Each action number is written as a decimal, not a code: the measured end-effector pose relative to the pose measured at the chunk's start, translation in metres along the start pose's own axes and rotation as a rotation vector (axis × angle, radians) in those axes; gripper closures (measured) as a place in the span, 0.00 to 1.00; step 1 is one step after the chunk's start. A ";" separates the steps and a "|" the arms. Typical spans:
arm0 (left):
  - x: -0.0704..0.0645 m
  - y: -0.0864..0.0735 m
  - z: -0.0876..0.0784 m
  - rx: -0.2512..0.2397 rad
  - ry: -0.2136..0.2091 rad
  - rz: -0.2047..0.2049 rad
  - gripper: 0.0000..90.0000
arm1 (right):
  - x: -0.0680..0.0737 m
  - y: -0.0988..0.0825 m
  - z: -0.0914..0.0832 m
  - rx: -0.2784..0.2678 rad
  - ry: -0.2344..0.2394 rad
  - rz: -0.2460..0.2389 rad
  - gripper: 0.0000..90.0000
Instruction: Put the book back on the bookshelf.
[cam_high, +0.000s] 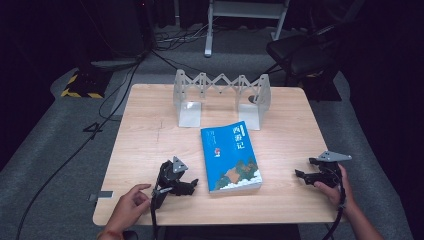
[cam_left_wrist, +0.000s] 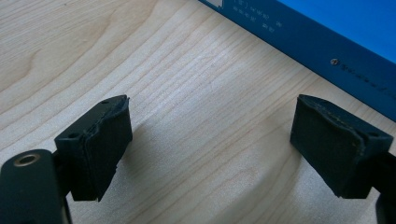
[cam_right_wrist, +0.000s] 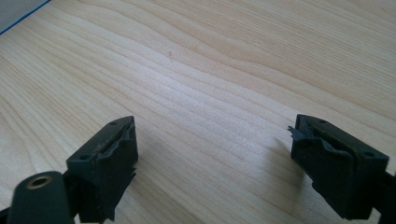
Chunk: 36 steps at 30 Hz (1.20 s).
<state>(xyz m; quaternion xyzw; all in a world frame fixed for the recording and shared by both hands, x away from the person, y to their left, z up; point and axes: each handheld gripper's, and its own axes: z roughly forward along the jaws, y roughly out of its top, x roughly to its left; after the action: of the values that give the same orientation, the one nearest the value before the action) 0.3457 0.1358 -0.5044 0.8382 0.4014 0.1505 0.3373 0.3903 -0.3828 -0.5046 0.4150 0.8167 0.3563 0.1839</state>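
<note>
Looks like a lab or recording studio, not a home. Dark, black-draped surroundings around a single lit wooden tabletop (cam_high: 150, 130). Grey carpeted floor (cam_high: 45, 150) strewn with black cables (cam_high: 115, 95) running off to the far left. Yellow-and-black hazard-striped base (cam_high: 80, 86) at the far left. White metal stand legs (cam_high: 240, 20) at the far side, and a black chair (cam_high: 305, 52) pushed back at the far right.

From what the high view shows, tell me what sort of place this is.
Probably a lab or studio set up for recording: a wooden table on grey carpet, black drapes around, loose cables on the floor, and a metal stand's legs behind.
</note>
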 end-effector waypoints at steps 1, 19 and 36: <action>0.000 0.000 0.000 0.000 0.001 -0.003 0.15 | 0.000 0.000 0.000 0.000 0.000 0.000 0.17; 0.009 -0.006 -0.006 0.006 -0.001 0.009 0.13 | 0.004 0.010 0.010 0.003 0.038 -0.039 0.17; 0.031 0.021 0.020 0.024 0.086 -0.085 0.02 | 0.053 0.054 0.036 0.033 0.234 -0.244 0.27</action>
<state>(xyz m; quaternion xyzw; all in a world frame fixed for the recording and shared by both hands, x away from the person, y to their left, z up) 0.3880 0.1417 -0.5053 0.8170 0.4525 0.1671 0.3159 0.4100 -0.3032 -0.4897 0.2715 0.8825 0.3639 0.1226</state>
